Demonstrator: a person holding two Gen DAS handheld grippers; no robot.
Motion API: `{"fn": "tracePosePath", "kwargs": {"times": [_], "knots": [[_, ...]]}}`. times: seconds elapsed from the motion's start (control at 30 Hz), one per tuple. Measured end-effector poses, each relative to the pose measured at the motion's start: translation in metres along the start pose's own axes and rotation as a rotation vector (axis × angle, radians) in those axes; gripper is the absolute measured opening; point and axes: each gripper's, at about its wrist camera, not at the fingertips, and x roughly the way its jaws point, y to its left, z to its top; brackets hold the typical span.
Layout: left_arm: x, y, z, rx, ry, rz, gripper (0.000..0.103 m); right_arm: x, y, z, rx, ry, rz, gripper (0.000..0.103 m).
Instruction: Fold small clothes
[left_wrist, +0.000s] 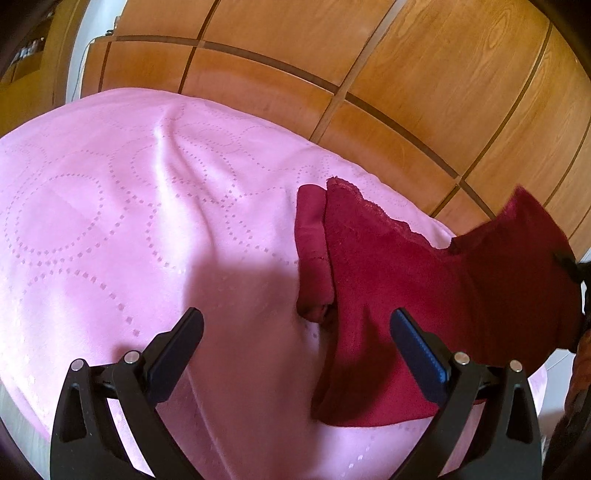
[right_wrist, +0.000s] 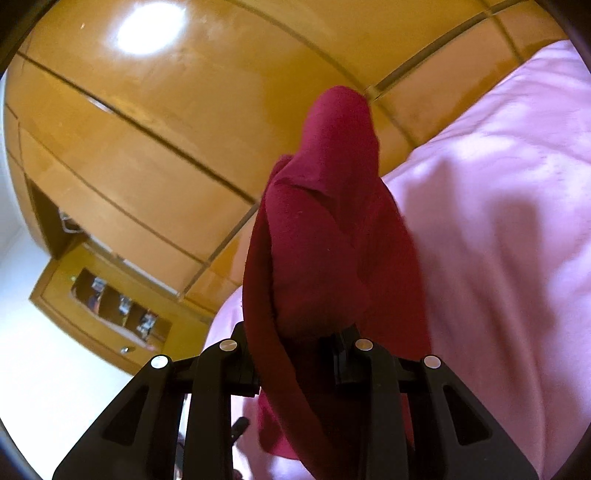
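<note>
A: Where is the dark red garment (left_wrist: 388, 280)?
B: On the pink bedspread (left_wrist: 129, 221), toward four o'clock in the left wrist view, one end lifted off to the right.
A: And the left gripper (left_wrist: 295, 325)?
B: Jaws spread wide, nothing between them.
A: The right gripper (right_wrist: 299, 332)?
B: Clenched on the garment, which drapes over it toward twelve o'clock, before the wooden wardrobe (right_wrist: 147, 129).

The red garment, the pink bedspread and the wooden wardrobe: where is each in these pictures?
red garment (left_wrist: 388, 266): left wrist view, flat middle of the cloth.
pink bedspread (left_wrist: 110, 221): left wrist view, bare dotted area.
wooden wardrobe (right_wrist: 147, 122): right wrist view, a door panel.
</note>
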Motion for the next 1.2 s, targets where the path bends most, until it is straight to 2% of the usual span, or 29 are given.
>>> {"fn": "tracePosePath", "kwargs": {"times": [0.43, 0.63, 0.87, 0.9, 0.97, 1.0, 1.03, 1.1, 1.17, 1.2], "knots": [[-0.005, 0.007, -0.007, -0.001, 0.014, 0.004, 0.101, 0.075, 0.038, -0.035, -0.073, 0.188, 0.048, 0.025], [-0.007, 0.013, -0.01, -0.02, 0.022, 0.015, 0.101, 0.108, 0.043, -0.059, -0.098, 0.278, 0.029, 0.025], [-0.007, 0.02, -0.012, -0.051, 0.026, 0.021, 0.101, 0.123, 0.041, -0.079, -0.126, 0.331, -0.005, 0.025], [-0.006, 0.019, -0.012, -0.05, 0.026, 0.019, 0.101, 0.126, 0.041, -0.082, -0.14, 0.341, -0.016, 0.028], [-0.006, 0.018, -0.013, -0.045, 0.028, 0.013, 0.101, 0.13, 0.042, -0.086, -0.157, 0.355, -0.021, 0.046], [-0.007, 0.017, -0.013, -0.043, 0.027, 0.011, 0.101, 0.135, 0.049, -0.09, -0.149, 0.364, 0.006, 0.064], [-0.008, 0.016, -0.013, -0.039, 0.025, 0.011, 0.101, 0.134, 0.049, -0.093, -0.124, 0.375, 0.062, 0.078], [-0.01, 0.015, -0.014, -0.033, 0.023, 0.011, 0.101, 0.127, 0.053, -0.095, -0.115, 0.363, 0.138, 0.082], [-0.012, 0.015, -0.014, -0.036, 0.018, 0.008, 0.101, 0.113, 0.059, -0.095, -0.162, 0.332, 0.158, 0.082], [-0.012, 0.016, -0.013, -0.038, 0.017, 0.006, 0.101, 0.103, 0.061, -0.093, -0.198, 0.307, 0.152, 0.087]]}}
